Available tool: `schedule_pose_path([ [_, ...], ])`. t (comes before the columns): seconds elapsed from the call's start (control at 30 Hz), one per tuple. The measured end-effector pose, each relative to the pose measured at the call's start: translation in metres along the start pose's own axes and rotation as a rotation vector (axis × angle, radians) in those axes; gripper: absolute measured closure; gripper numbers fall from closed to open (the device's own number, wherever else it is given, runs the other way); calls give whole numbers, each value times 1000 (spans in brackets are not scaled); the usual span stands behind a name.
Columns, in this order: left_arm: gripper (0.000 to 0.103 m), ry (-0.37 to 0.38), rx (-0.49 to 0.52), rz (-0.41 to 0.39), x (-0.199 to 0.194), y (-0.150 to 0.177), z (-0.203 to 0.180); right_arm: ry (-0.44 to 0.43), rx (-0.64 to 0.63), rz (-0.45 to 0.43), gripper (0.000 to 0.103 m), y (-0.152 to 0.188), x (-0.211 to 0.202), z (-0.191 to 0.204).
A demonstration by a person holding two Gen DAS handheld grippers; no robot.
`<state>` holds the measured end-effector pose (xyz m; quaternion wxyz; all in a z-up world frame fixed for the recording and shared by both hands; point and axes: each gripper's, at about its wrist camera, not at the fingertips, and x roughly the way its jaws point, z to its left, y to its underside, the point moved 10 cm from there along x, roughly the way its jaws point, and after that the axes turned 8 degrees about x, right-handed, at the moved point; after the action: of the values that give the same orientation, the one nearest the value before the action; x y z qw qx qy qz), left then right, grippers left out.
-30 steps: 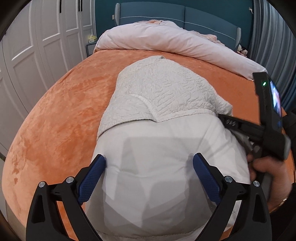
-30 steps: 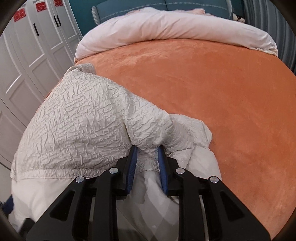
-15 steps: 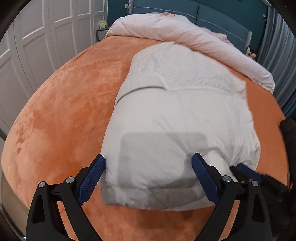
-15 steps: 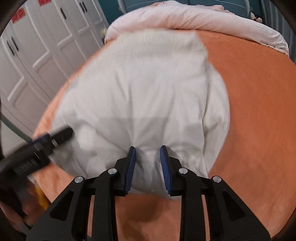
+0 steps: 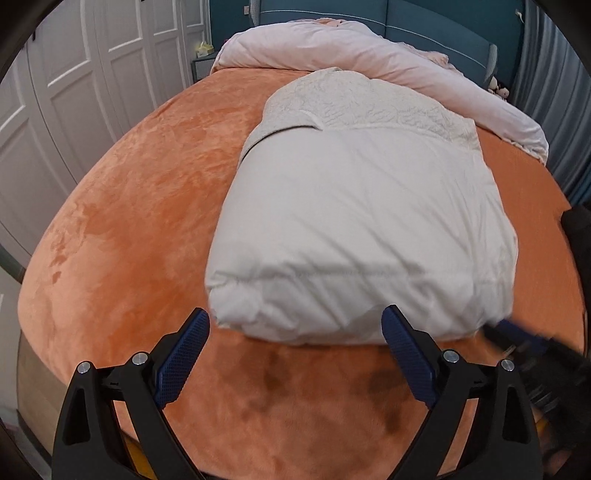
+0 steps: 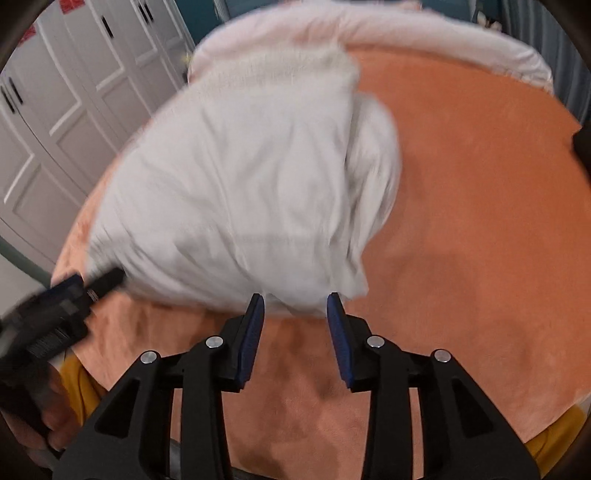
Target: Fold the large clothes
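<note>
White folded garment [image 5: 354,236] lying on the orange bed cover [image 5: 122,229], left gripper [image 5: 295,332] spread wide just short of its near edge, right gripper [image 6: 295,306] parted at its hem, pink duvet [image 5: 369,55] bunched behind, white wardrobe doors [image 5: 74,74] beyond

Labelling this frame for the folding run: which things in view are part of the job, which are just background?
Job:
white garment, folded on the bed
left tongs, open
right tongs, open at the garment's near edge

Background:
orange bed cover
pink duvet
white wardrobe doors
blue headboard
</note>
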<state>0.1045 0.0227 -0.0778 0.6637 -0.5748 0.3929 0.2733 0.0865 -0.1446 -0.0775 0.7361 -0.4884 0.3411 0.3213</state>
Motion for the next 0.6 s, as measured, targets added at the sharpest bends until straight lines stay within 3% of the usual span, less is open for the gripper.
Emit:
schedule_pose_path([
  [0.1, 12, -2, -18, -8, -5, 1, 3, 10, 0, -94, 69, -32, -22, 0],
  [0.2, 12, -13, -23, -6, -4, 0, 6, 77, 10, -70, 67, -42, -1, -20],
  [0.27, 12, -23, -22, -5, -4, 2, 7, 157, -13, -6, 63, -22, 22, -37],
  [0.3, 12, -30, -21, 4, -1, 5, 9, 167, -3, 46, 62, -6, 38, -48],
  [0.37, 12, -35, -26, 21, 1, 10, 13, 149, 66, 69, 62, 14, 38, -58],
  [0.6, 12, -31, -40, 35, -1, 22, 12, 120, 38, 6, 59, 36, 4, -53],
])
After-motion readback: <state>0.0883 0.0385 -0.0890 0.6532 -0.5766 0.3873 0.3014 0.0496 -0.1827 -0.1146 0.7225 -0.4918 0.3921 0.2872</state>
